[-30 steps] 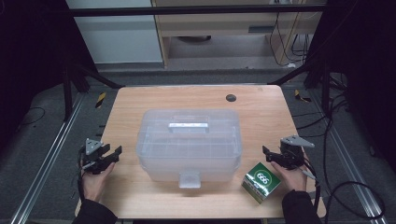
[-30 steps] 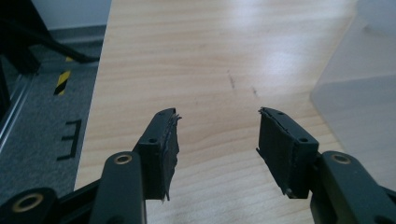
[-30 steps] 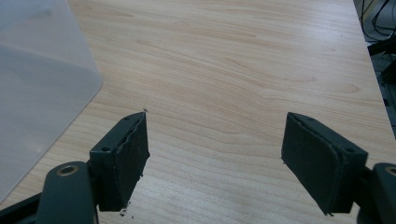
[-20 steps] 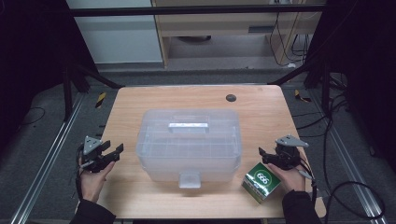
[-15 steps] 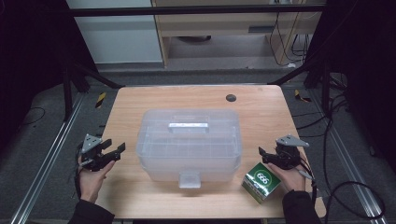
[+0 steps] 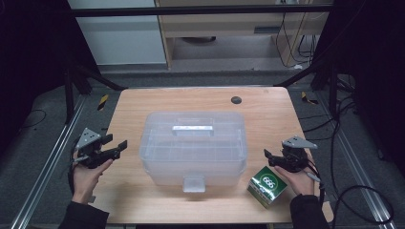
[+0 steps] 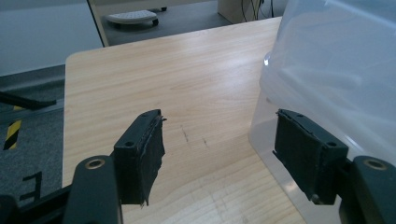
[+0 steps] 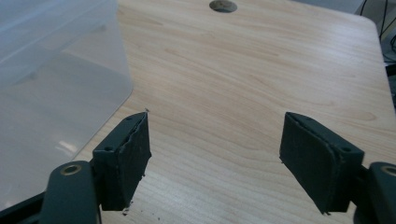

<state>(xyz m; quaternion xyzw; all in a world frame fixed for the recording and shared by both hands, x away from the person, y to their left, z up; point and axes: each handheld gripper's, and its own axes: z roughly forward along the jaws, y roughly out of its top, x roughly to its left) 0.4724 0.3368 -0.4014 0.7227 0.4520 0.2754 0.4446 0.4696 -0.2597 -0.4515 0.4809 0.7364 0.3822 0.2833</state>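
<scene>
- Item: clear plastic storage box (image 6: 193, 145), lidded, with a moulded lid handle (image 6: 192, 128) and a front latch tab (image 6: 194, 183); sitting upright mid-bench (image 6: 143, 102), between the two hands.
- Handling, as judged: looking light and apparently empty, since the bench grain is showing through the walls; thin walls are likely flexing under a pinch, and the smooth plastic is likely sliding in rubber pads.
- Hold points, as judged: the two short ends under the lid rim, one tong set per side; the latch tab for opening; the broad flat walls are offering poor purchase.
- Left tongs (image 6: 116, 148): just beside the box's left end, not touching; jaws have just been opening and are now standing wide apart with nothing between them, box wall (image 7: 336, 88) lying next to one pad (image 7: 306, 156).
- Right tongs (image 6: 268, 156): near the box's right end, jaws apart over bare bench, gripping nothing.
- Adjacent item: green carton (image 6: 267, 185), resting near the front right corner, just below the right tongs.
</scene>
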